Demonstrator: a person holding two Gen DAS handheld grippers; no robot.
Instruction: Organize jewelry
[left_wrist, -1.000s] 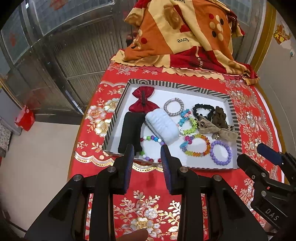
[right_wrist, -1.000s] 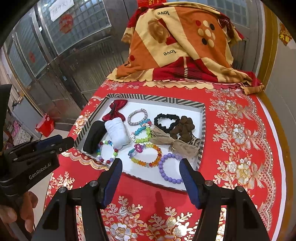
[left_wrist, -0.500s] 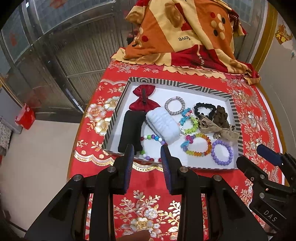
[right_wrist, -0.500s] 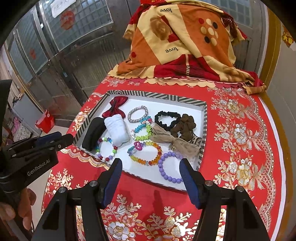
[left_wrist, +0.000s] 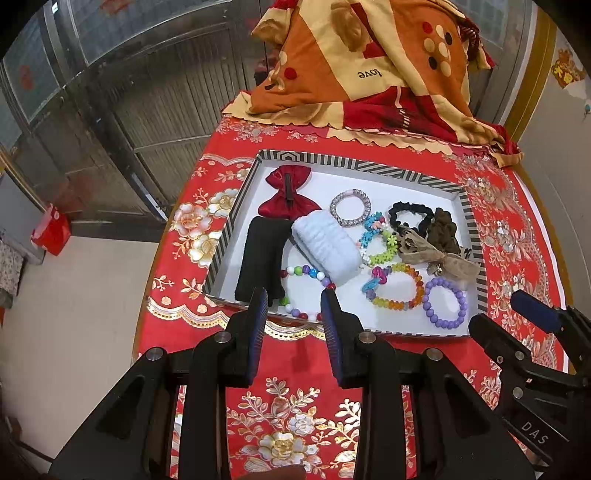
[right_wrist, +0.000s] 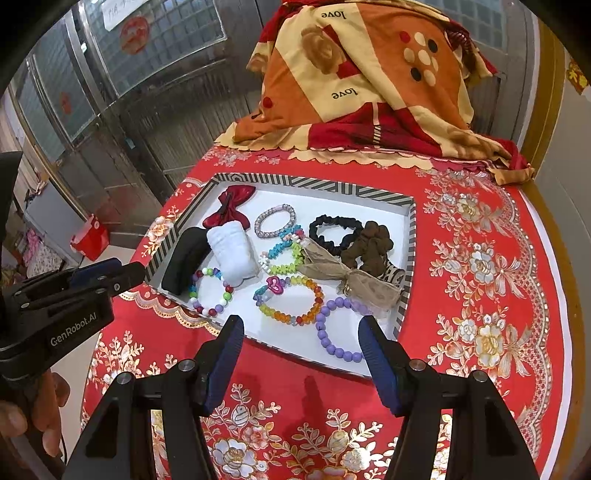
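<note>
— What's in the tray?

— The striped-rim tray (left_wrist: 364, 165) sits on the red floral table (left_wrist: 303, 421) and holds everything. At its far left corner lies a red bow clip (left_wrist: 286, 192); just in front of it a black headband (left_wrist: 263, 254) and a white headband (left_wrist: 327, 247) lie side by side, touching. A silver bracelet (left_wrist: 350, 207) lies near the middle.

— And the beaded pieces?

— Along the near edge: a mixed-colour bead bracelet (left_wrist: 304, 293), partly under the white headband, then an orange-and-yellow bracelet (left_wrist: 397, 286) and a purple bead bracelet (left_wrist: 445, 302). A blue-and-green flower bracelet (left_wrist: 378, 242) lies behind those. On the right are a black scrunchie (left_wrist: 410, 218), a brown scrunchie (left_wrist: 445, 232) and a beige lace bow (left_wrist: 439, 256) laid over both.

— Your fingers?

— My left gripper (left_wrist: 293, 310) hovers over the near rim, its fingers (left_wrist: 258, 317) parted with nothing between them. My right gripper (right_wrist: 301, 338) hangs over the near right part of the tray, fingers (right_wrist: 376, 350) spread wide and empty, above the purple beads.

— Anything behind?

— A patterned blanket (right_wrist: 362, 77) is heaped at the far end of the table.
</note>
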